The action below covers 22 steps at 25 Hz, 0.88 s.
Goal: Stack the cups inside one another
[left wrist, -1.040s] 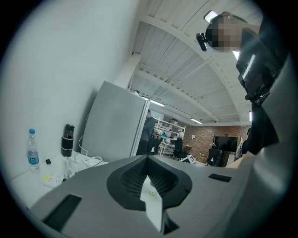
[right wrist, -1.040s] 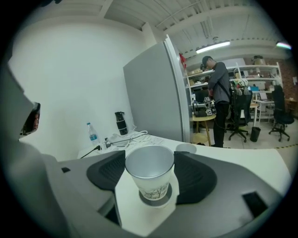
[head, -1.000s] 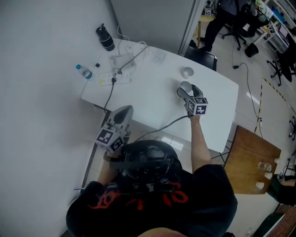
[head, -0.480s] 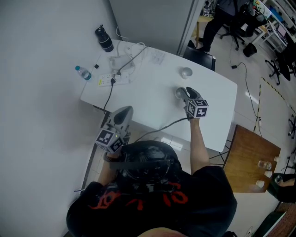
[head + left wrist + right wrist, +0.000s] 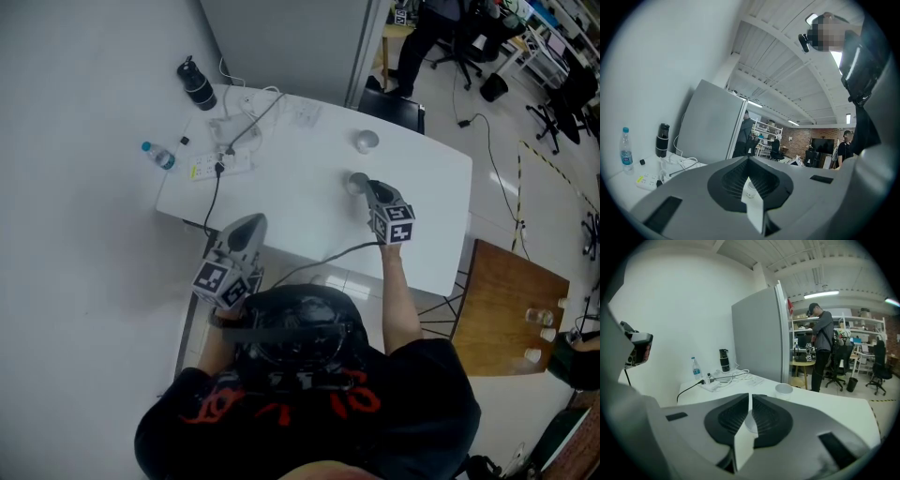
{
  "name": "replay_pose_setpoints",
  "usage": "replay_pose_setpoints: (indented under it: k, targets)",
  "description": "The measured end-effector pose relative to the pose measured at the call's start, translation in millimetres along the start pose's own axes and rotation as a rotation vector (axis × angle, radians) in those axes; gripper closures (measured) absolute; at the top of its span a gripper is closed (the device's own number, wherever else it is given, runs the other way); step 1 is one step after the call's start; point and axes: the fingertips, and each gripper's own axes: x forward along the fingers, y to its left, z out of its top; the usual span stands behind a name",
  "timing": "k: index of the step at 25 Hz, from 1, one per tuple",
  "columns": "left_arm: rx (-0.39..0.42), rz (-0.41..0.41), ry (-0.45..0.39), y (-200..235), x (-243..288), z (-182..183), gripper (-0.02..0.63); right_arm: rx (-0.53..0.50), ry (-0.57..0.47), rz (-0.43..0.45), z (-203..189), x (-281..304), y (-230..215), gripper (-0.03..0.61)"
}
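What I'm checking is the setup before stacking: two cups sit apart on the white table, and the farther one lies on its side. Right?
No: the farther cup stands upright, mouth up, as the right gripper view shows. Otherwise correct: it and the nearer cup sit apart on the white table.

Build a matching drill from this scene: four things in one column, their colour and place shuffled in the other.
1 water bottle
2 flask
3 far cup
4 wooden table

A brown, right of the white table
B black, far-left corner
C blue cap, left edge
D white, near the far edge

Pairs: 1-C, 2-B, 3-D, 4-A
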Motion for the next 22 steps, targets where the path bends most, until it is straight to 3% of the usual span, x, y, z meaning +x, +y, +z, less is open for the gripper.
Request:
replay_pose_setpoints:
  k: [6, 13, 18, 22]
  targets:
    - [0.0, -0.01, 0.002, 3, 5, 2, 0.621, 0.009, 0.079, -0.016, -33, -13, 9, 0.574]
    - [0.003, -0.048, 0.006, -1, 12, 2, 0.621, -0.083, 0.136, -0.197, -76, -23, 10, 0.575]
    - [0.003, -0.084, 0.022, -5, 16, -2, 0.621, 0.012, 0.186, -0.325, -109, -39, -1, 0.575]
    - [-0.006, -0.105, 0.029, -3, 20, -4, 0.621, 0.198, 0.085, -0.291, -102, -53, 3, 0.575]
